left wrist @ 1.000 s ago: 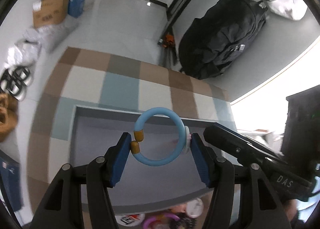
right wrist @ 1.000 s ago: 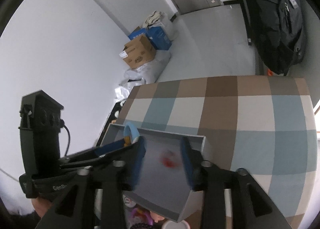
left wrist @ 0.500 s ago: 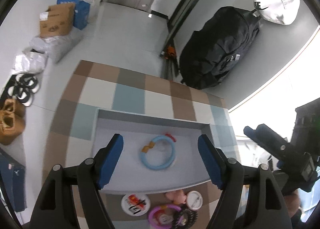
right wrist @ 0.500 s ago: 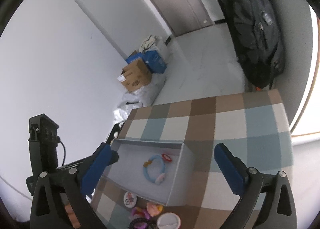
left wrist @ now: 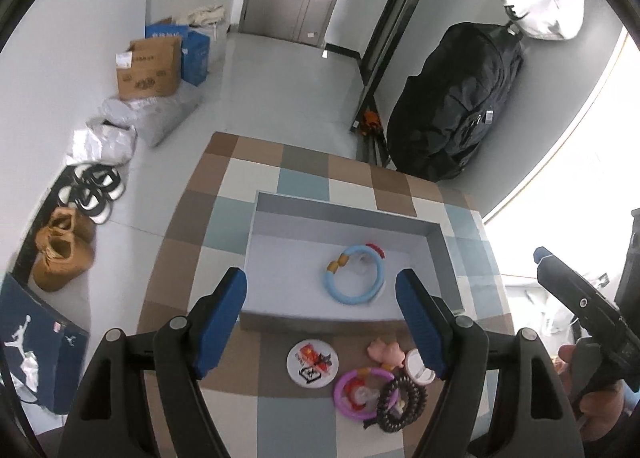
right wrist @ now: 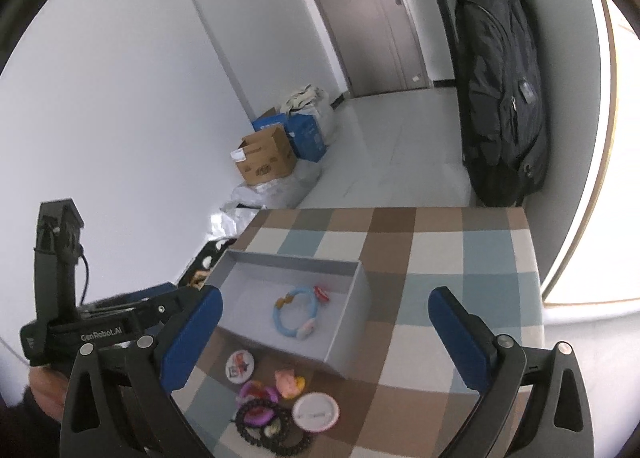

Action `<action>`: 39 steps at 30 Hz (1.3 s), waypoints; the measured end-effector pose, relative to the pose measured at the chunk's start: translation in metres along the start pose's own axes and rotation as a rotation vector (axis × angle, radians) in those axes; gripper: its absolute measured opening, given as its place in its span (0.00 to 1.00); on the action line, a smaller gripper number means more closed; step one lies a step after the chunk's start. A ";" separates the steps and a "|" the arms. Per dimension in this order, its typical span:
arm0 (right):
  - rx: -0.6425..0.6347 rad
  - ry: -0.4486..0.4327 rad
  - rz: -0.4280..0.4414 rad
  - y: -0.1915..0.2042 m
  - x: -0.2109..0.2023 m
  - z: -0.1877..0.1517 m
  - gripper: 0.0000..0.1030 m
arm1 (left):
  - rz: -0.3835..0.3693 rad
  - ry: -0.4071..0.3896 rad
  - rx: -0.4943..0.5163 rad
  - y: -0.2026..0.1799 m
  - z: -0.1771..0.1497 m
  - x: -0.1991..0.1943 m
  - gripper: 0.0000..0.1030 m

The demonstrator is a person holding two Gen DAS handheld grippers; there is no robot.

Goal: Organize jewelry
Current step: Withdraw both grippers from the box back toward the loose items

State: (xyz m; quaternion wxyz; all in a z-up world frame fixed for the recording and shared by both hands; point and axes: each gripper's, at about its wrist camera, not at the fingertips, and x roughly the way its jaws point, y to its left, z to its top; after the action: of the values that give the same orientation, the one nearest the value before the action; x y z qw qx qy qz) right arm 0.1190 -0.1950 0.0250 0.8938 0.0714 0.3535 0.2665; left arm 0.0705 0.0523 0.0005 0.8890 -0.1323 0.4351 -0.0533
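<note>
A checked surface in brown, blue and cream squares carries everything. On it, toward its middle, sits a shallow grey box with its top open. Inside the box, nearer its right wall, lies a light blue ring bracelet with orange beads on one side – a small red piece touches its far rim.

Outside the box, along the surface's near edge, a cluster waits: a white round badge with a red and black print, a pink ring, a dark beaded bracelet, a small pink charm and a white round lid.

The left gripper hangs above the box's near wall, jaws having just spread, nothing between them. The right gripper – held in a hand – also has its jaws just opened wide and empty.
</note>
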 end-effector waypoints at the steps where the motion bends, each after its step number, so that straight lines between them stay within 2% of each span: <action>1: -0.016 -0.003 -0.006 0.003 -0.002 -0.002 1.00 | 0.009 -0.014 0.005 -0.002 -0.003 -0.003 0.71; 6: -0.069 0.006 -0.034 0.013 -0.009 -0.012 1.00 | 0.072 -0.050 0.060 -0.013 -0.020 -0.013 0.71; 11: -0.053 0.019 -0.044 0.015 -0.013 -0.023 1.00 | 0.083 -0.038 0.090 -0.018 -0.030 -0.015 0.72; 17: -0.035 0.077 -0.061 0.019 -0.008 -0.042 1.00 | 0.103 -0.007 0.079 -0.010 -0.039 -0.011 0.73; 20: -0.052 0.092 -0.062 0.023 -0.006 -0.047 1.00 | 0.093 0.036 0.063 -0.004 -0.043 -0.003 0.73; 27: -0.053 0.120 -0.063 0.026 0.002 -0.049 1.00 | 0.076 0.202 -0.024 0.017 -0.050 0.027 0.73; 32: -0.053 0.127 -0.055 0.027 0.005 -0.048 1.00 | 0.136 0.247 0.009 0.014 -0.051 0.043 0.73; 39: -0.055 0.132 -0.052 0.026 0.007 -0.047 1.00 | 0.129 0.271 0.012 0.007 -0.048 0.053 0.72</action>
State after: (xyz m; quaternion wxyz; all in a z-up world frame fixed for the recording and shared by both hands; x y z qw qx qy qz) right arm 0.0806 -0.1717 -0.0060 0.8769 0.0200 0.4059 0.2567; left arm 0.0651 0.0391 -0.0702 0.8244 -0.0905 0.5584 -0.0159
